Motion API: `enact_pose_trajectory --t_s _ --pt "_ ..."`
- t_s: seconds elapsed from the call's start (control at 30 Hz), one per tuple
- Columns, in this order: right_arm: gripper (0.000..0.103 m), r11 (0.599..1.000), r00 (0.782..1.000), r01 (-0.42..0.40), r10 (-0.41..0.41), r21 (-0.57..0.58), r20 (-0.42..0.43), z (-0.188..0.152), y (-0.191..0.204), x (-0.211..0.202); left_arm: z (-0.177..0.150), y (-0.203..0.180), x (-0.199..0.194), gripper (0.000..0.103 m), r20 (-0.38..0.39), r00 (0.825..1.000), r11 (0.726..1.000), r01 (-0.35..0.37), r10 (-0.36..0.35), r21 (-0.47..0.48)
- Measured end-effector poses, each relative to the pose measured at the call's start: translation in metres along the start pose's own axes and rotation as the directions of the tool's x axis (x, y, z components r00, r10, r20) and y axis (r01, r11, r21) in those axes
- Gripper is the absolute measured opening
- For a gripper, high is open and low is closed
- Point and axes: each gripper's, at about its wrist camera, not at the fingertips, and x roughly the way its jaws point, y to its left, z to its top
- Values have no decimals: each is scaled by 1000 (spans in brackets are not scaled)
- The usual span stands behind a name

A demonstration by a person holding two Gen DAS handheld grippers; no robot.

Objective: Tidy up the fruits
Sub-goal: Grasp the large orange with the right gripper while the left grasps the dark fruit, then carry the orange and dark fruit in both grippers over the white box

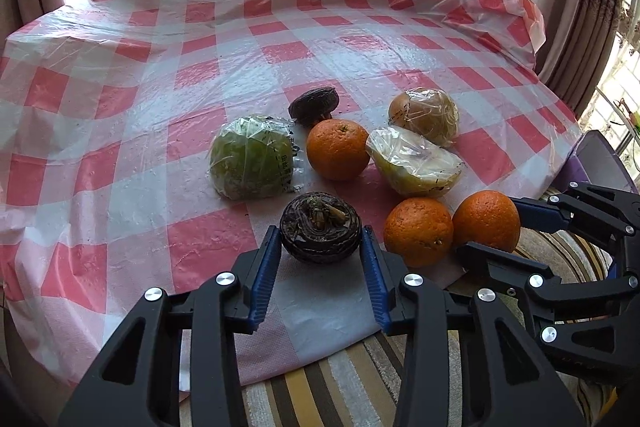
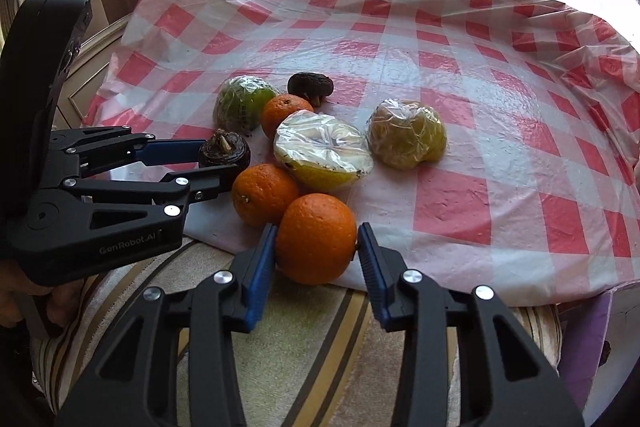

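Left wrist view: the left claw point(image 1: 320, 247) sits at 6 o'clock, its blue pads pressed on either side of a dark water chestnut point(image 1: 320, 231) resting on the table point(image 1: 160, 67) with its red-and-white checked plastic cover. At 3 o'clock of it lie two oranges touching each other — the near orange point(image 1: 418, 231) and, further right, the gripped orange point(image 1: 486, 221), which the right claw point(image 1: 496, 227) has closed on. Toward 12 o'clock sit a third orange point(image 1: 338, 149), a wrapped green fruit point(image 1: 252, 157), a wrapped half pear point(image 1: 414, 163), a wrapped brownish fruit point(image 1: 424, 115) and a second water chestnut point(image 1: 314, 105).

Right wrist view: the right claw point(image 2: 316, 243) clamps the gripped orange point(image 2: 316, 237) at the table's point(image 2: 520, 67) near edge — the near orange point(image 2: 264, 193) touches it at 10 o'clock. At 9 o'clock the left claw point(image 2: 226, 155) holds the water chestnut point(image 2: 224, 151). The half pear point(image 2: 322, 149) lies at 12 o'clock.
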Motion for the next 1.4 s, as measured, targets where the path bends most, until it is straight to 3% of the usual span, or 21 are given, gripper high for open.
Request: enact_pose_trajectory --t_s 0.53,0.97,1.4 --pt "41 997 999 -19 15 81 44 -1 -18 -17 6 -8 -23 38 56 997 998 -50 48 36" --pt "41 990 997 -15 4 140 77 -2 -38 -38 16 -28 -37 38 84 996 996 -36 28 88" --pt "41 969 992 32 -60 244 109 -15 -90 -67 29 -68 -36 38 85 996 987 11 -25 163"
